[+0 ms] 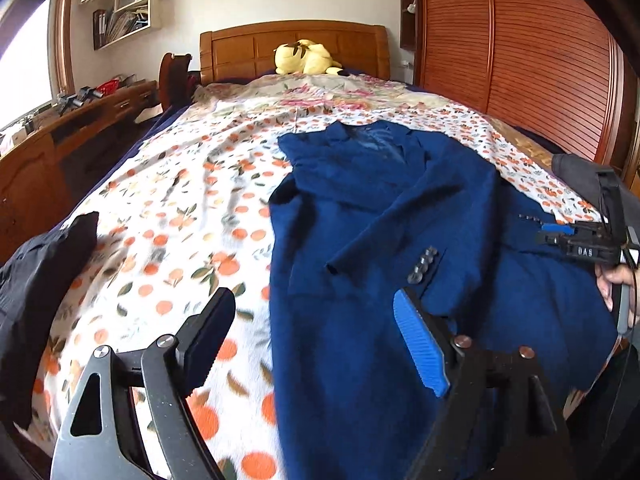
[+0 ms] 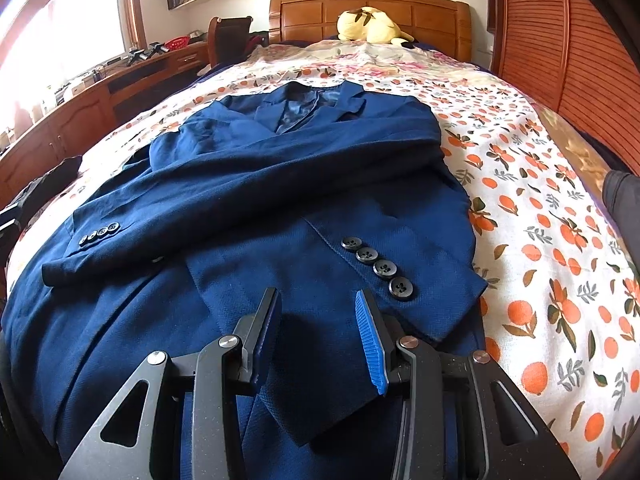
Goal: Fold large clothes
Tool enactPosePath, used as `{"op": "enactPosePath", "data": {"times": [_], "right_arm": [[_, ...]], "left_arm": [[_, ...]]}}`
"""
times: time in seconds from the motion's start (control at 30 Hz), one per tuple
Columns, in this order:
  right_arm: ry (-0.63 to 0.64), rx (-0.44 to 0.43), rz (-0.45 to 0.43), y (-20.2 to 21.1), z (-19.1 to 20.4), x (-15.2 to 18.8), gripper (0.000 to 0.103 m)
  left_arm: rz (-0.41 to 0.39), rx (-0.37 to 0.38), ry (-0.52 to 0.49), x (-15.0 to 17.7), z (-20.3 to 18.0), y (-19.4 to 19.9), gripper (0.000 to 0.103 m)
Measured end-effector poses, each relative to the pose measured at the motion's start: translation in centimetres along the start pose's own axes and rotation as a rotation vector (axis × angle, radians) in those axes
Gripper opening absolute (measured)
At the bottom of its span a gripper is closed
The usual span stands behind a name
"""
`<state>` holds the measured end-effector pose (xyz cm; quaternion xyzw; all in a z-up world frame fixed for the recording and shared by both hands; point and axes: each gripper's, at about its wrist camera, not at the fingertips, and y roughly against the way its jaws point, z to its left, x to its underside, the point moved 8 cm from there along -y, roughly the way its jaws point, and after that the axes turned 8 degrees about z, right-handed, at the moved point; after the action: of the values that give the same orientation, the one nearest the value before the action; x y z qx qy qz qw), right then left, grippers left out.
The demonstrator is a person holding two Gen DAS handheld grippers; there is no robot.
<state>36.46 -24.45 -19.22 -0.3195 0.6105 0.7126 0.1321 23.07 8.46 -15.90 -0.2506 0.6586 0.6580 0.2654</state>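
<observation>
Nearest the lens, left gripper point(image 1: 316, 340) spread wide, nothing between its black and blue-ribbed fingers point(image 1: 420, 344), hanging over the near edge of a deep-blue woven suit jacket point(image 1: 380, 240) and the orange-print bedspread point(image 1: 180, 208). Right gripper point(image 2: 318, 336) partly open, hovering just above the jacket's lower front, pads apparently clear of the cloth, though contact underneath cannot be told. Further out, jacket laid face-up along the bed, collar toward the wooden headboard point(image 2: 368, 12), both sleeves already brought across the chest, cuffs with their black buttons point(image 2: 376, 266) lying over the front. Judged roughly midway: sleeves in, body not yet doubled over, hem end nearest the grippers looking like the next thing to lift. From the left wrist only: the right-hand tool seen from outside with a hand point(image 1: 616, 280) on it, and a dark crumpled garment point(image 1: 44, 272) at the bed's left edge. From the right wrist only: the crossed sleeves in full, and the lining at the open collar.
</observation>
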Motion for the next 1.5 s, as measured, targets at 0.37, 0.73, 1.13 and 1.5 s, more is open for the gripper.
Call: {"op": "enactPosePath", "data": {"times": [0.37,0.73,1.13,1.5], "right_arm": [[0.004,0.041,-0.017,0.5,-0.1,0.1,0.040],[0.054,0.047,-0.023,5.3,0.0,3.2,0.040],[0.035,0.134,0.073,8.9,-4.2,8.6,0.048],[0.032,0.038,0.127,8.6,-3.8,10.4,0.032]], "left_arm": [[0.042,-0.009,0.029,3.7,1.3,1.2,0.082],[0.063,-0.004,0.033,5.4,1.8,1.2,0.082],[0.071,-0.002,0.018,5.5,1.2,0.8,0.082],[0.125,-0.014,0.006,6.6,1.0,0.0,0.082]]}}
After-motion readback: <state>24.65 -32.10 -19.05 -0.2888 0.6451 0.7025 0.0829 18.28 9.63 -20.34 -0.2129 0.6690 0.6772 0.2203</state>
